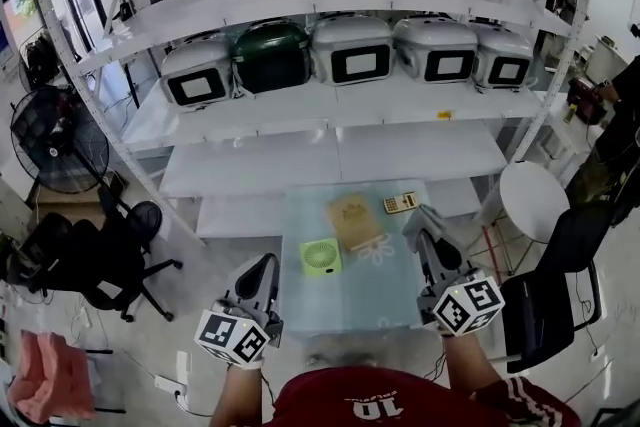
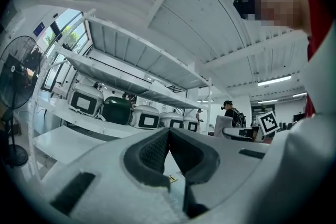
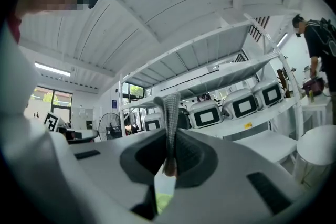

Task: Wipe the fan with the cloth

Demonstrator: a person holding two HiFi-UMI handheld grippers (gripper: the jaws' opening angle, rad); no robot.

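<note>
Left gripper (image 1: 268, 265) just left of fan (image 1: 321, 257), jaws pressed together, nothing between them. Right gripper (image 1: 424, 218) right of fan, clamped on grey cloth (image 3: 170, 113). Fan is small and green, on glass table (image 1: 300, 310), apart from both grippers.

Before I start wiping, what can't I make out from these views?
Cloth: only a strip shows in the right gripper view; the right claw hides the rest.
Fan: too small in the head view to judge dirt.
Table: the shut left claw blocks most of it in the left gripper view.
</note>
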